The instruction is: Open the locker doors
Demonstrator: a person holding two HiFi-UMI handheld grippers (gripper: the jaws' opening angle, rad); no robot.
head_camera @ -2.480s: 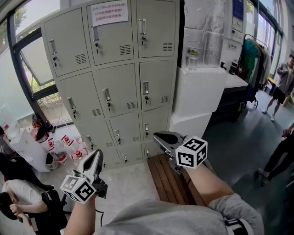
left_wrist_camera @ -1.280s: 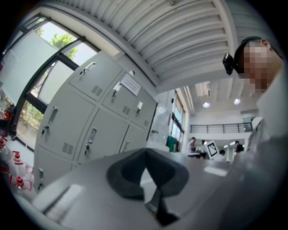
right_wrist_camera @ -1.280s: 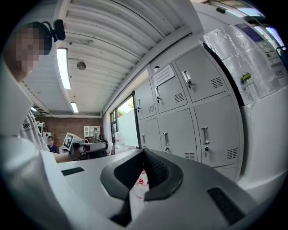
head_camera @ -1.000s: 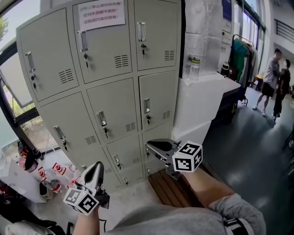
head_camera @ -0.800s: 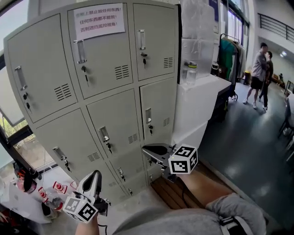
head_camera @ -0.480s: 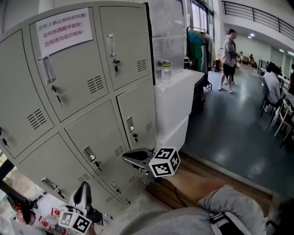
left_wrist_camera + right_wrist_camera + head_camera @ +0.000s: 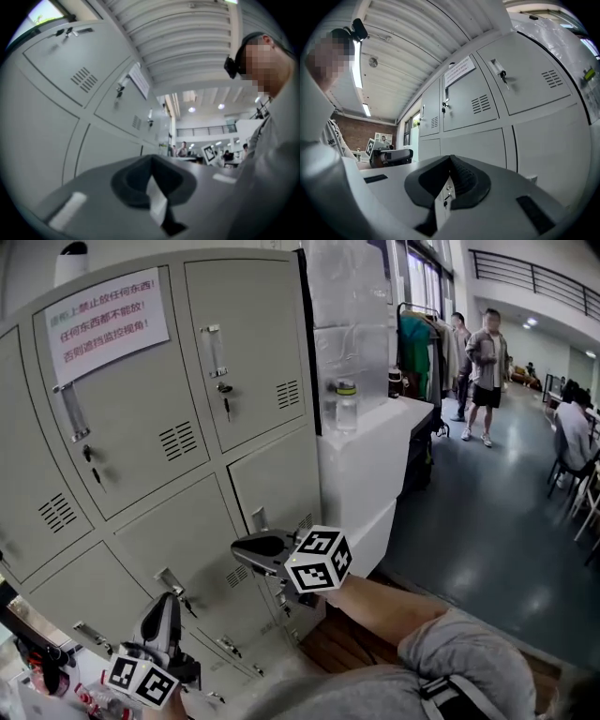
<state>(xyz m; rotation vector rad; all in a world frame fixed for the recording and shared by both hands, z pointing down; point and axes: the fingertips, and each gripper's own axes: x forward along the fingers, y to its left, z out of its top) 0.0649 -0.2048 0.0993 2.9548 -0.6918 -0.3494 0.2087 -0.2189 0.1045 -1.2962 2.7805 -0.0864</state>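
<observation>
Both claws closed and empty in front of the shut locker doors

My right claw (image 7: 243, 547) has its jaws pressed together with nothing between them. My left claw (image 7: 164, 607) is the same, and it hangs lower, at the left. All the locker doors (image 7: 253, 343) that I see are shut. The coming move turns on the second-row door (image 7: 281, 474) of the right column. Its handle (image 7: 259, 519) lies just above and beyond the tip of my right claw, near the left side of that door, and its long axis stands upright. I judge the right claw to be the nearer one to this handle. It would need to open its jaws first and then close them across the upright bar. The left claw is low, near the middle door's handle (image 7: 170, 580), but how close I cannot tell.
</observation>
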